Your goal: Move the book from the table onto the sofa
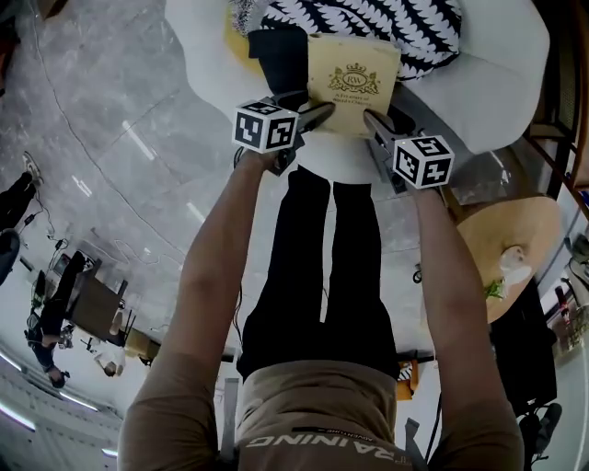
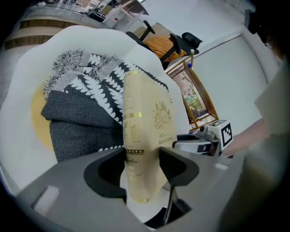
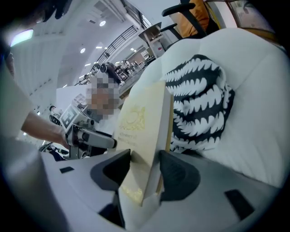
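My left gripper [image 2: 141, 164] and right gripper [image 3: 144, 171] are both squeezing the book [image 1: 352, 81], holding it over the white sofa [image 1: 502, 87], near a black-and-white pillow [image 1: 386, 23]. The grey floor [image 1: 101, 147] is shining. The book is tan with gold print.

We looked steeply down from the head camera, over both arms, onto the sofa [image 1: 497, 83] from well above. The camera on the left gripper [image 1: 315, 116] sat just behind its jaws and faced across the seat toward the right side. The camera on the right gripper [image 1: 377, 124] faced back the opposite way, equally close. All three views shared the book [image 1: 352, 83] and the patterned cushion [image 1: 405, 28]. Each gripper view also caught the other gripper.
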Available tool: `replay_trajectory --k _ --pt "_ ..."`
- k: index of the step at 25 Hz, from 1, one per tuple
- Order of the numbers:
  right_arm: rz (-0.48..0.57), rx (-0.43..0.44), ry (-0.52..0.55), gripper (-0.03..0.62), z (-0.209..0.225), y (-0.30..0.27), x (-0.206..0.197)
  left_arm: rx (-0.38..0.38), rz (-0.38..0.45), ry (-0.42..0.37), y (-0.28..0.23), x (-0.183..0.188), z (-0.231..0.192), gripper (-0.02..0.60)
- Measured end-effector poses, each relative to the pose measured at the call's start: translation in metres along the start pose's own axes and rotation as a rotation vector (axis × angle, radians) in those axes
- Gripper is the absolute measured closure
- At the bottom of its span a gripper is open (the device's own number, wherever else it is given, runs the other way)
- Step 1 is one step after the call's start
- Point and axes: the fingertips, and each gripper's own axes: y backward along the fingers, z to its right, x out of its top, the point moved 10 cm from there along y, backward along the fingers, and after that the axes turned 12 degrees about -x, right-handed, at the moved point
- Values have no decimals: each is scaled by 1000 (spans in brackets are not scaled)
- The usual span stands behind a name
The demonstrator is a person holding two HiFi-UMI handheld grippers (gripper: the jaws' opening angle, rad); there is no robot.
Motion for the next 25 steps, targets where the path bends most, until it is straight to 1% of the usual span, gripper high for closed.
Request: replay_trajectory --k 2,5,7,9,11,15,19,21,24,25 --pt "-11 0 2 385 6 -10 0 16 5 8 -5 1 -7 348" --pt "-48 -4 17 388 13 -21 -5 42 -19 -1 -15 -2 -12 348" --pt "-57 -12 15 388 15 -26 -6 48 -22 10 -19 -4 -18 348" --pt "-59 -26 10 388 15 -33 -5 47 -16 24 -21 -2 -26 348" --pt "-64 -43 21 395 13 -41 -3 50 -23 19 -22 0 -33 348" --pt "-89 -68 46 395 12 -55 -1 77 -44 12 -25 1 -44 348" --pt "-79 -109 38 395 14 -59 -1 110 -64 0 -34 1 -45 348" --pt "-85 -120 53 395 12 -59 -2 144 -79 -4 -36 -1 -45 348" --pt "-87 -120 83 395 6 -59 -1 233 -75 1 -33 -4 -48 350" --pt "-78 -122 81 395 6 -58 0 250 -76 -4 -32 -3 -49 350"
